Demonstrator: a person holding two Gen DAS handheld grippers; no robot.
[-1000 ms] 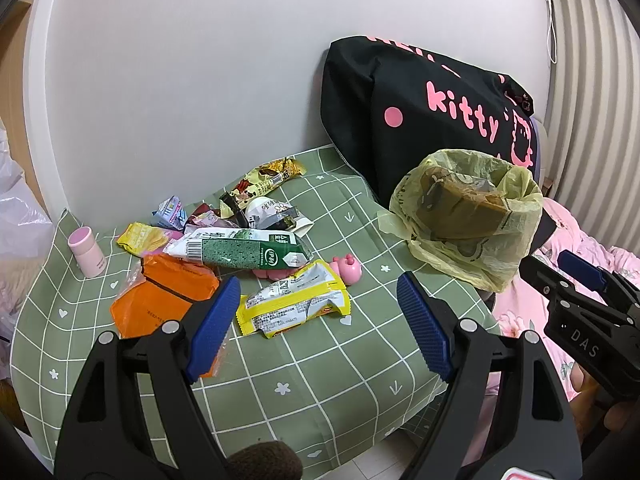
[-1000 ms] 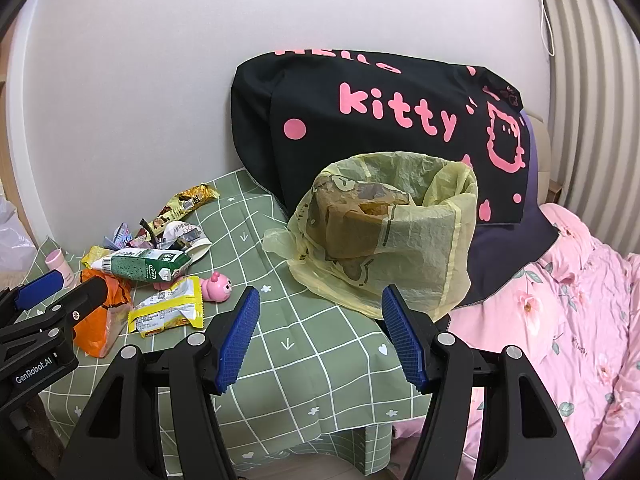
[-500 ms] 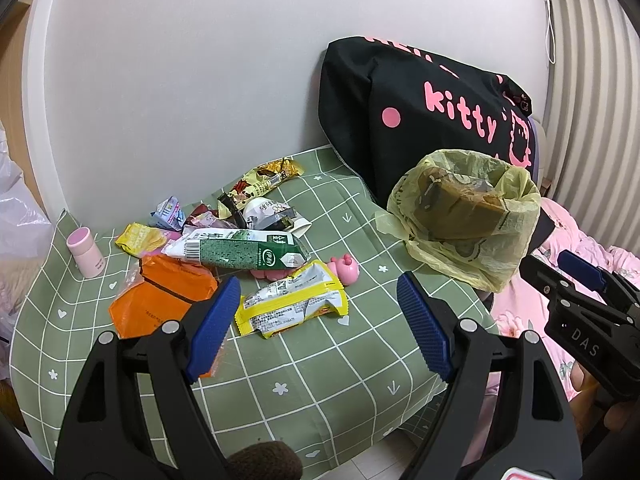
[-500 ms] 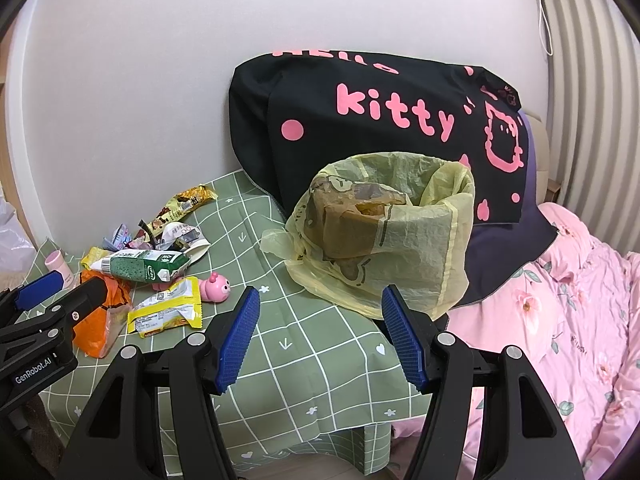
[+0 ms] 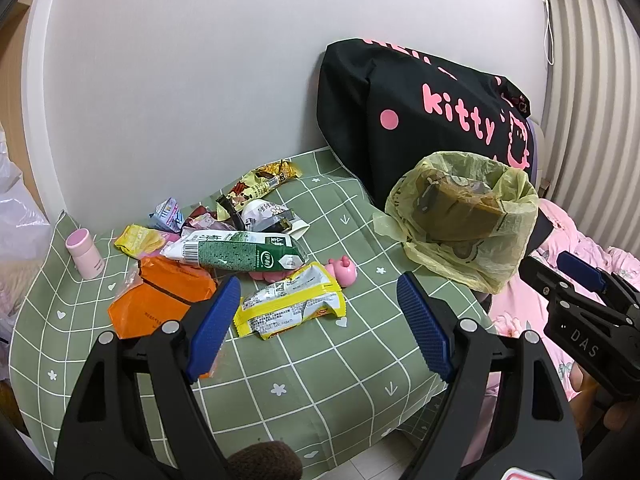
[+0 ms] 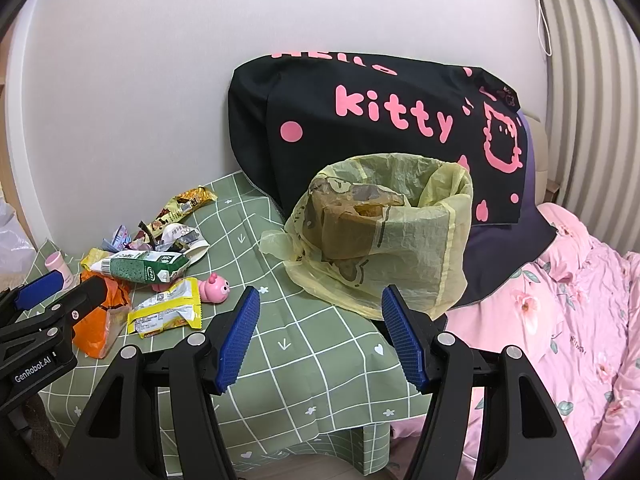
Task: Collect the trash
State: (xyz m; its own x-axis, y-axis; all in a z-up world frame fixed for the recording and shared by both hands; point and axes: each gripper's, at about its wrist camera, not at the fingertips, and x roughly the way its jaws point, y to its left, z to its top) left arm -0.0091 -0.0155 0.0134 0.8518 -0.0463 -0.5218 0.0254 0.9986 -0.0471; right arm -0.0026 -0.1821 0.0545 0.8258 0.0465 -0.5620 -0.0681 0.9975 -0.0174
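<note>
- My left tongs point(image 5: 320, 320) are spread wide with nothing between the blue pads, hovering above the near part of the desk point(image 5: 320, 360), which wears a green grid cloth.
- My right tongs point(image 6: 320, 334) are likewise gaping and empty, held in front of the yellow trash bag point(image 6: 384, 240).
- That bag stands upright and open-mouthed at the right end of the desk, leaning against a black Hello Kitty pillow point(image 6: 380, 120); I see a brown lump inside it through the thin plastic.
- The trash lies in a loose pile on the left half of the desk, well apart from the bag.
- Nearest my left tongs is a yellow-edged wrapper point(image 5: 290, 306), lying flat just ahead of the left pad.
- An orange packet point(image 5: 160, 296) lies to its left, partly hidden behind the left finger.
- A green-and-white carton point(image 5: 240, 254) lies on its side behind those two, overlapping the orange packet's far edge.
- Farther back I make out a gold snack wrapper point(image 5: 264, 184) near the wall, plus smaller crumpled wrappers too jumbled to tell apart.
- A pink toy figure point(image 5: 342, 270) sits just right of the carton, touching the yellow-edged wrapper's far corner.
- A small pink bottle point(image 5: 84, 254) stands upright at the far left edge.
- A pink floral bed cover point(image 6: 560, 300) lies to the right of the desk.
</note>
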